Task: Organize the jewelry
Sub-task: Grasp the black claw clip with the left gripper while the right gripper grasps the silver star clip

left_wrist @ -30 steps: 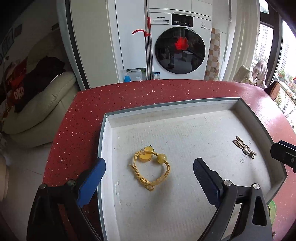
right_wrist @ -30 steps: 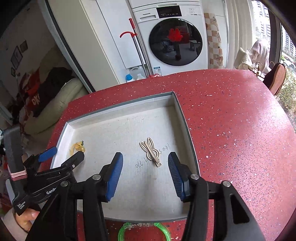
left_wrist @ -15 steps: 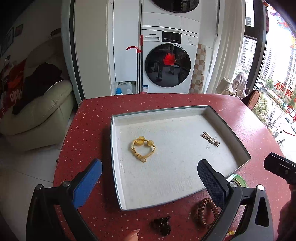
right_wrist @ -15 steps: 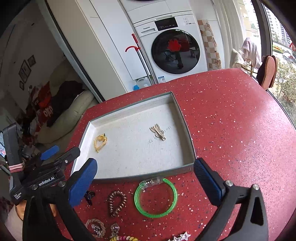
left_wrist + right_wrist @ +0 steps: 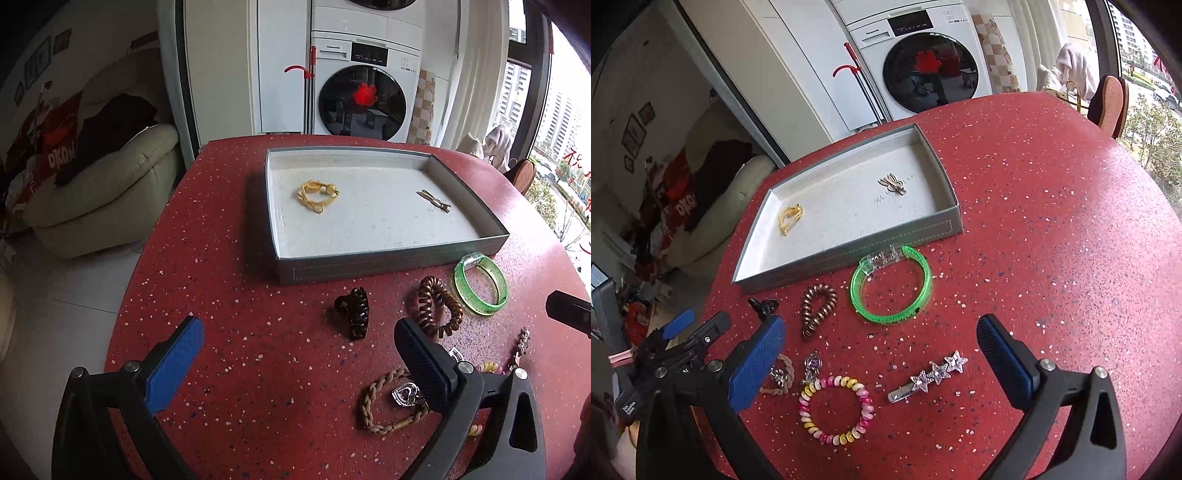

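Observation:
The grey tray [image 5: 388, 258] with its pale lining holds a yellow hair tie [image 5: 317, 194] and a bunny-shaped clip [image 5: 434, 201]. In front of it on the red table lie a black claw clip [image 5: 352, 312], a brown spiral tie [image 5: 439, 310], a green bangle [image 5: 890, 284], a star hair clip [image 5: 931, 374], a pink-and-yellow spiral bracelet [image 5: 836, 410] and a braided bracelet [image 5: 380, 406]. My left gripper [image 5: 297, 332] hangs open over bare table beside the claw clip. My right gripper [image 5: 881, 332] is wide open above the star clip and bangle, holding nothing.
The round red speckled table [image 5: 1052, 221] drops off at the left to a tiled floor. A cream sofa [image 5: 103, 192] stands there, and a washing machine [image 5: 364, 99] beyond the table. A chair [image 5: 1108, 107] is at the far right. A heart pendant [image 5: 404, 395] lies by the braided bracelet.
Both grippers have drawn back from over the tray toward the table's near side, bringing the loose jewelry into view. The right gripper's jaws have spread from narrow to wide.

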A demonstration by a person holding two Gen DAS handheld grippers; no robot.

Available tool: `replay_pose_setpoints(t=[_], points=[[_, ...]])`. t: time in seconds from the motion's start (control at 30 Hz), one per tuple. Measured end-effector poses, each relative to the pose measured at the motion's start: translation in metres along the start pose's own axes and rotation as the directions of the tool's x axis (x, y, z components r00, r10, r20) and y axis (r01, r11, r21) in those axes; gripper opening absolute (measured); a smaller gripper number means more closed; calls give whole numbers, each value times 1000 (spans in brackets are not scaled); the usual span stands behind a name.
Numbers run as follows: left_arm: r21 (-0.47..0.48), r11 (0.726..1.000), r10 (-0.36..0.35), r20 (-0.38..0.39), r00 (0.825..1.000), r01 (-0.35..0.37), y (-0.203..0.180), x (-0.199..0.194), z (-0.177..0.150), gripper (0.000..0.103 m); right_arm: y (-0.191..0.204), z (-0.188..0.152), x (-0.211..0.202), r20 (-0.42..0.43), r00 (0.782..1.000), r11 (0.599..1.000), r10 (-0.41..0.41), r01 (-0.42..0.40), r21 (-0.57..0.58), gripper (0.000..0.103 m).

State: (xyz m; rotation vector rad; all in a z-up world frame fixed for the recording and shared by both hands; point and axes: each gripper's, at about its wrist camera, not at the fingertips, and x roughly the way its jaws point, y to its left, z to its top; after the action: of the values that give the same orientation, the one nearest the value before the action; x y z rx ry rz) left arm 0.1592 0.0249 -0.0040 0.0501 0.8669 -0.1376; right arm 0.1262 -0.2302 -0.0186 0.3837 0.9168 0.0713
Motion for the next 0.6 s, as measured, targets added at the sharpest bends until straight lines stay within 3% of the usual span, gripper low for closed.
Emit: replay_pose_setpoints(t=[0.37,0.6], points=[[-15,1000,-11,-81,997,10,2,8,-33,103,-17,-29,1,-50,990,991,-130,132,27,103],[1,1000,-3,-62,998,4,3,6,-29,103,-13,-32,8,-58,981,981,-186,189,46,103]])
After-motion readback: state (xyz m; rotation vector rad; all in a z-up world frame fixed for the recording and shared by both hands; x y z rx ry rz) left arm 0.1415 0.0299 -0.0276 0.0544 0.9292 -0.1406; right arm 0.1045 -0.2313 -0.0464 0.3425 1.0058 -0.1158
